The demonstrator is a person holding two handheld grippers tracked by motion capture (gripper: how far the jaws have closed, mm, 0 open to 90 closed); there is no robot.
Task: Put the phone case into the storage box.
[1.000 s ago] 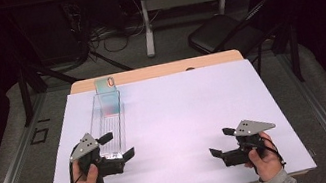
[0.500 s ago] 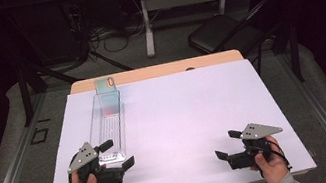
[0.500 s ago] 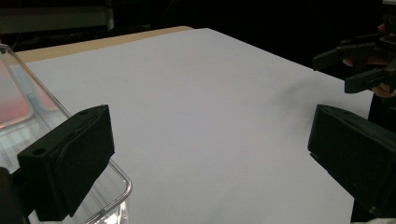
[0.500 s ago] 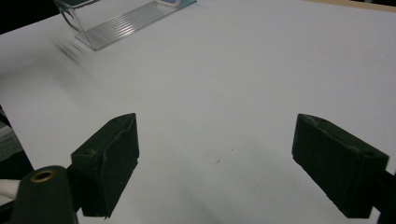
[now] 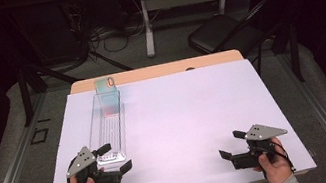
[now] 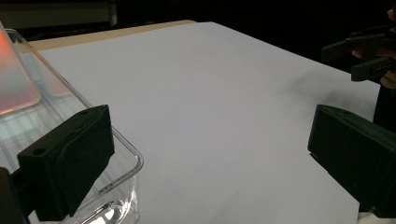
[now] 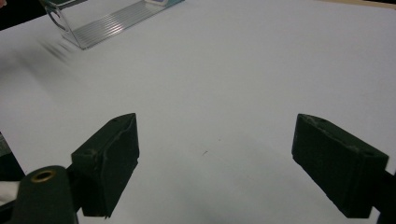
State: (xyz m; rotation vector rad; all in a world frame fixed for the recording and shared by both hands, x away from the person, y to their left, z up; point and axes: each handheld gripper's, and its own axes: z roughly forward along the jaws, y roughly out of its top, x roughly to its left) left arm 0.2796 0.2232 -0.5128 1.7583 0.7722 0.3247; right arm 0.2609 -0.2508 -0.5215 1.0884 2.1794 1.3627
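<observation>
Jaws spread wide and holding nothing, the left gripper [image 5: 114, 157] is hovering at the near end of the clear tray [image 5: 109, 126], at ten o'clock on the table [image 5: 196, 116]; squaring up to the rim looks wise. The right gripper [image 5: 230, 146] is idling unclenched at five o'clock.

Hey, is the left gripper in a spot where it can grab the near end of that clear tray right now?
Probably yes. The left gripper is open beside the clear tray, one jaw above its near corner, nothing between them.

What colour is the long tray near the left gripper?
Clear, see-through plastic tray; the high view shows it best.
</observation>
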